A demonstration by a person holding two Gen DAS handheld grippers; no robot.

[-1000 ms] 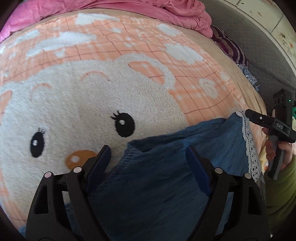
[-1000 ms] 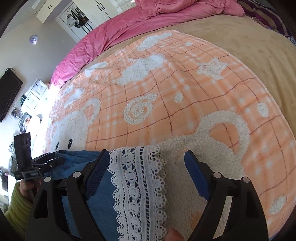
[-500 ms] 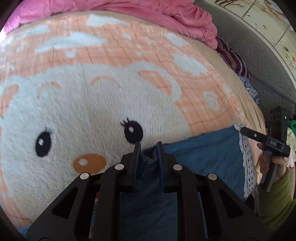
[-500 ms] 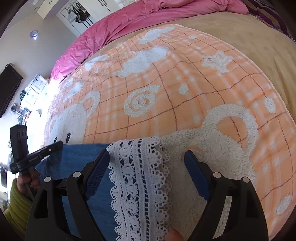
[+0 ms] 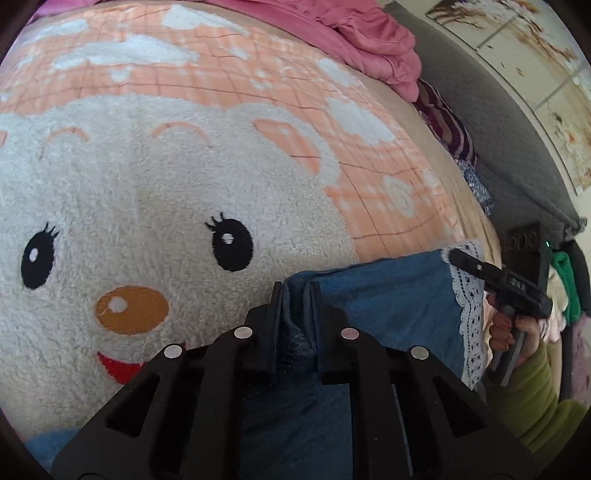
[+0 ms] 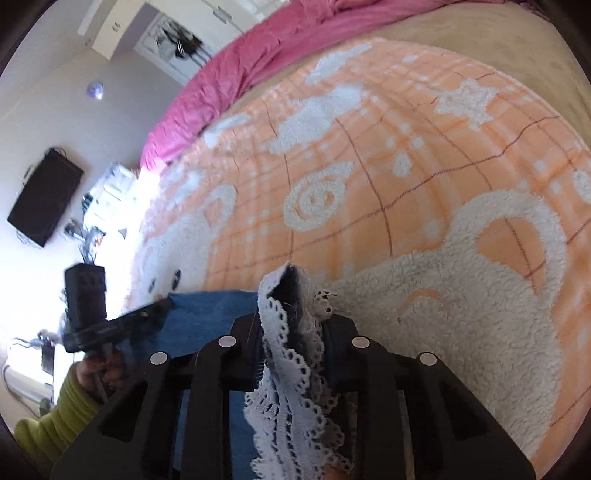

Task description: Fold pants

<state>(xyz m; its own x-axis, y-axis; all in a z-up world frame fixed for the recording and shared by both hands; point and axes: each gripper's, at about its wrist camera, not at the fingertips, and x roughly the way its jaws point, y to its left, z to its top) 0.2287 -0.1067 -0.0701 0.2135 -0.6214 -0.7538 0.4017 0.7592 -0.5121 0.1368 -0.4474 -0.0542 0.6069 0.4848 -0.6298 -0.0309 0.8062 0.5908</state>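
Note:
Blue denim pants (image 5: 388,306) with a white lace hem (image 5: 467,295) lie at the near edge of a bed. In the left wrist view my left gripper (image 5: 295,291) is closing its jaws, and its pads pinch a bunched fold of denim at the pants' left end. My right gripper (image 6: 293,321) is closing too, with the lace hem (image 6: 291,369) gathered upright between its pads. Each view also shows the other gripper from the side: the right gripper (image 5: 454,256) at the lace, the left gripper (image 6: 166,304) at the denim (image 6: 214,314).
The pants rest on a fleecy orange checked blanket (image 5: 147,184) with a white bear face. A pink duvet (image 5: 351,33) is heaped at the far side. A grey padded headboard (image 5: 498,129) runs along the right. A green sleeve (image 5: 532,387) shows behind the right gripper.
Both grippers went from wide open to closed on the pants, the left one first on the denim, the right one after it on the lace hem. Neither hand shifted much.

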